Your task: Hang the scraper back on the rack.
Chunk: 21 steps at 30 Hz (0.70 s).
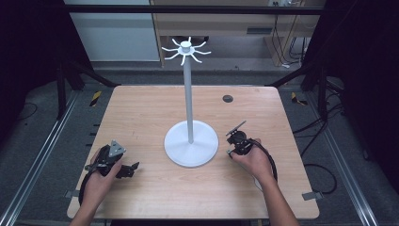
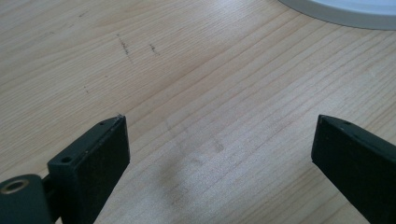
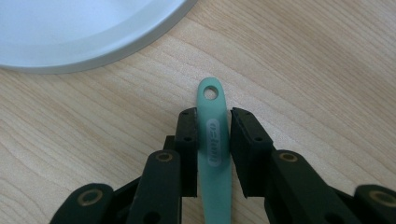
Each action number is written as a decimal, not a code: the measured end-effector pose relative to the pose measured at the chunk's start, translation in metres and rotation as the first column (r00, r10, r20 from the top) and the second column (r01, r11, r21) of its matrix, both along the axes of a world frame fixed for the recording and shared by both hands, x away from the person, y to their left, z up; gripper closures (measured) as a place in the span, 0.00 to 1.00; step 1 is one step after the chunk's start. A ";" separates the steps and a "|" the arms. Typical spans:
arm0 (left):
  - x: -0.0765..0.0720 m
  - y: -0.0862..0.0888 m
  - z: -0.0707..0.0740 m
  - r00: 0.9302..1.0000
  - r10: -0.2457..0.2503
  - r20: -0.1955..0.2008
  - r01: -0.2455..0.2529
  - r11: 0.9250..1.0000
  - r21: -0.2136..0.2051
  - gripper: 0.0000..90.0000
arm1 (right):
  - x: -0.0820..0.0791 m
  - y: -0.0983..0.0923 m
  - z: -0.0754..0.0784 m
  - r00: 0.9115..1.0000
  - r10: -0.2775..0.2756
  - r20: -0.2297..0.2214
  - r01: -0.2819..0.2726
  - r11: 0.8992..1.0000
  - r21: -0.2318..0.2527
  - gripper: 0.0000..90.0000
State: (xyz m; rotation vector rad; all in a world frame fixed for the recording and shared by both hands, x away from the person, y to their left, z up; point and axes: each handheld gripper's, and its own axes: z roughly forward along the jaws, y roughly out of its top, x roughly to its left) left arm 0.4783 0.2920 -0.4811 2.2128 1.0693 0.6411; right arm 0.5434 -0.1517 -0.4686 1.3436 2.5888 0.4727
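Green handle [image 3: 213, 140] | lies on table [image 3: 327, 70], lower centre of right gripper view, long axis along the jaws, hole end toward stand base [image 3: 84, 32] | right gripper [image 3: 214, 122] closing around it, contact unclear | left gripper [image 2: 219, 140] released, farther off

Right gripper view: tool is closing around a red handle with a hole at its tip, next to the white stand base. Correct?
Not quite. In the right gripper view, the handle between the jaws of the right tool is green, not red. The rest stands: it has a hole at its tip and lies on the table beside the white stand base.
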 end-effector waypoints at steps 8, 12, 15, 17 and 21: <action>0.000 0.000 0.000 1.000 -0.001 0.002 0.001 1.000 0.001 0.05 | 0.002 -0.002 -0.001 1.000 -0.012 -0.022 0.012 1.000 0.018 0.82; 0.000 -0.001 0.000 1.000 -0.003 -0.001 0.003 1.000 0.006 0.05 | 0.003 -0.002 -0.001 1.000 -0.012 -0.025 0.013 1.000 0.018 0.82; 0.000 -0.001 0.000 1.000 -0.006 0.001 0.006 1.000 0.005 0.05 | 0.003 -0.001 -0.001 1.000 -0.009 -0.023 0.010 1.000 0.012 0.82; 0.000 -0.001 0.000 1.000 -0.006 0.000 0.006 1.000 0.008 0.05 | 0.002 0.000 -0.001 1.000 -0.007 -0.025 0.007 1.000 0.017 0.82; 0.000 -0.001 0.000 1.000 -0.005 0.001 0.005 1.000 0.018 0.05 | 0.000 -0.001 0.000 1.000 0.004 0.006 -0.004 1.000 -0.002 0.83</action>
